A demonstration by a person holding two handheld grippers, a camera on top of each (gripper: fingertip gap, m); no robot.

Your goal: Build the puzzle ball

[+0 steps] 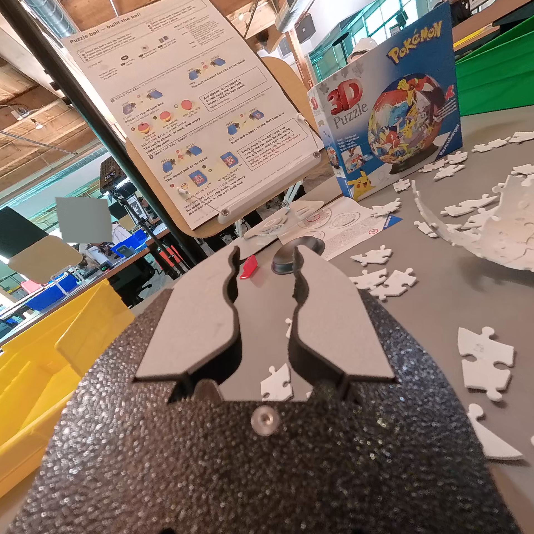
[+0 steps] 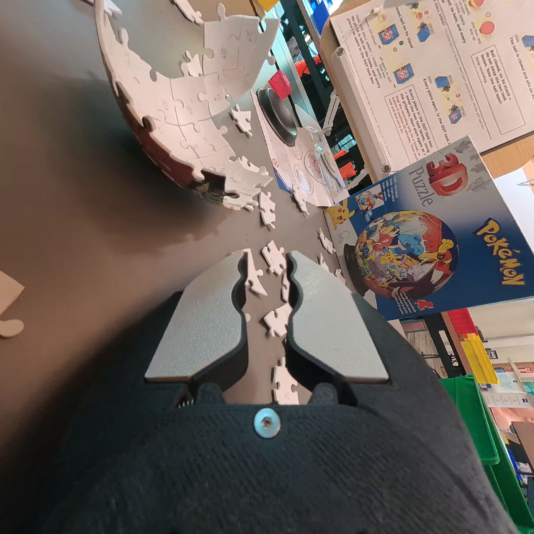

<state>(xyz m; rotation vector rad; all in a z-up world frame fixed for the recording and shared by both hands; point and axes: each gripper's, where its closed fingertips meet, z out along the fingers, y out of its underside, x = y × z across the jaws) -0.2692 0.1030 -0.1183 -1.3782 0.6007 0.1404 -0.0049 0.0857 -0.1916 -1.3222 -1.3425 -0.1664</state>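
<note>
- Left gripper [image 1: 267,254]: fingers parted with a clear gap; nothing held between them; grey table [image 1: 433,303] shows through the gap
- Right gripper [image 2: 267,255]: fingers parted by a similar gap; nothing gripped; loose white pieces [image 2: 273,257] lie on the table below the gap
- Part-built puzzle ball [image 1: 488,231]: an open curved shell of joined pieces, white inner face showing, resting on the table to the right in the left wrist view and at upper left in the right wrist view [image 2: 185,115]
- Loose pieces [image 1: 485,361]: scattered face-down on the table around the shell and near both grippers
- Ball stand [image 1: 297,257]: dark round base on the table just beyond the left fingertips, resting on a printed leaflet [image 1: 355,222]
- Small red object [image 1: 249,267]: beside the stand
- Puzzle box [image 1: 396,115]: upright at the rear of the table
- Instruction sheet [image 1: 185,109]: mounted on a tilted board behind the stand
- Yellow bins [image 1: 43,375]: left of the table
</note>
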